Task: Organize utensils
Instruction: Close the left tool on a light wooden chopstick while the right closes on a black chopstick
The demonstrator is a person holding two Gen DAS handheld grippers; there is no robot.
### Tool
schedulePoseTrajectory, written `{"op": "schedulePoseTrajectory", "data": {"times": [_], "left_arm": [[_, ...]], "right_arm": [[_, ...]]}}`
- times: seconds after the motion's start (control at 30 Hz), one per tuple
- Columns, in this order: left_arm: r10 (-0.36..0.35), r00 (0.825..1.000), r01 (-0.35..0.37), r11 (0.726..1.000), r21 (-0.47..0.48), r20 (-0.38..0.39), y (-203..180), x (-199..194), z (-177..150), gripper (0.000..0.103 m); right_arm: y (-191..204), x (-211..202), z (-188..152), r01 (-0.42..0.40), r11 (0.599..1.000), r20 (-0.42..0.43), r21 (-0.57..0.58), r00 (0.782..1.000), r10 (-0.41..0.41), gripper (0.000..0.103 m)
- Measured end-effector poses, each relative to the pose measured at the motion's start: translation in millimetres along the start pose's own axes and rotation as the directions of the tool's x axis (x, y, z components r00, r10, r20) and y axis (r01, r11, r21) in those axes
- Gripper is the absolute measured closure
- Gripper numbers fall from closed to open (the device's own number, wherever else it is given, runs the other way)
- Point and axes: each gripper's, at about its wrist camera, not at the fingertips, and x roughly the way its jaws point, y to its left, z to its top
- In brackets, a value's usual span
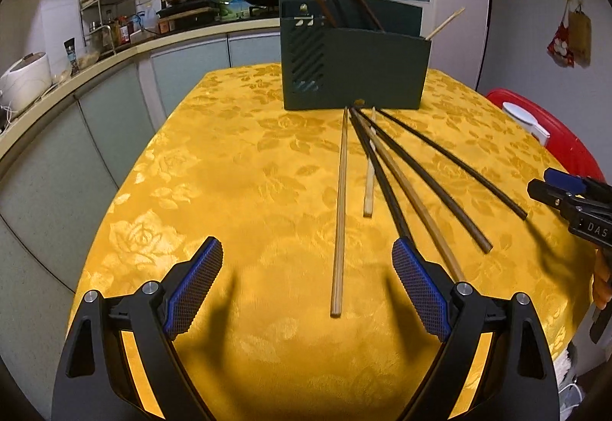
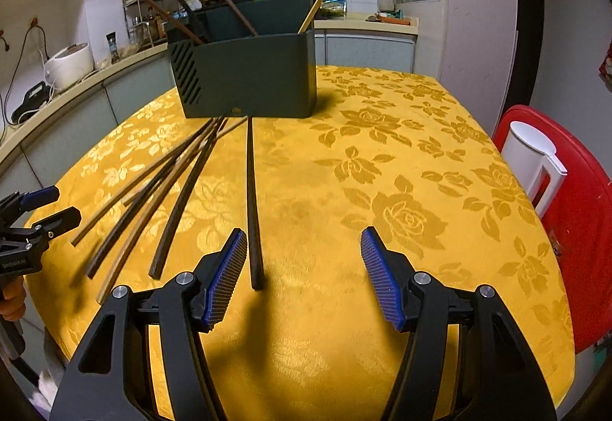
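Observation:
A dark green utensil holder (image 1: 355, 69) stands at the far middle of the yellow table (image 1: 248, 161); it also shows in the right wrist view (image 2: 248, 77). Several chopsticks stick out of it. Several more lie fanned on the cloth before it: a long light wooden one (image 1: 339, 214), a short pale one (image 1: 369, 168), dark ones (image 1: 451, 159). My left gripper (image 1: 307, 287) is open and empty, hovering over the near end of the light wooden chopstick. My right gripper (image 2: 304, 277) is open and empty; a dark chopstick (image 2: 252, 207) lies by its left finger.
A red stool (image 2: 573, 230) with a white jug (image 2: 531, 161) stands at the table's right edge. A kitchen counter (image 1: 95, 65) with a rice cooker (image 1: 25, 80), racks and pans runs along the left and back.

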Motion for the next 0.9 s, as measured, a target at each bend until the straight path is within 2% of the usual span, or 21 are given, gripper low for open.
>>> {"op": "schedulePoseTrajectory", "data": {"times": [0.4,0.47,0.53,0.57,0.73,0.9], "left_arm": [[-0.006,1.0,0.006,1.0,-0.003,-0.03,-1,9,-9,0.017],[-0.016,0.999,0.015,1.0,-0.003,-0.034,-2,10,-9,0.024],[-0.026,0.999,0.026,1.0,0.002,-0.045,-4,12,-11,0.035],[-0.024,0.999,0.024,1.0,0.008,-0.046,-5,13,-12,0.036],[-0.035,0.999,0.036,0.999,0.041,-0.031,-12,11,-14,0.053],[-0.041,0.999,0.042,0.998,0.056,-0.026,-18,9,-15,0.065]], "right_arm": [[15,10,-9,-0.047,0.997,-0.035,-0.054,0.998,0.045,0.043],[18,11,-11,-0.055,0.996,-0.04,-0.068,0.998,0.052,0.043],[20,12,-12,-0.061,0.995,-0.043,-0.076,0.997,0.057,0.043],[21,13,-13,-0.063,0.995,-0.044,-0.08,0.997,0.06,0.043],[24,14,-15,-0.065,0.994,-0.041,-0.089,0.997,0.062,0.043],[27,16,-13,-0.073,0.993,-0.039,-0.096,0.997,0.069,0.054]]}}
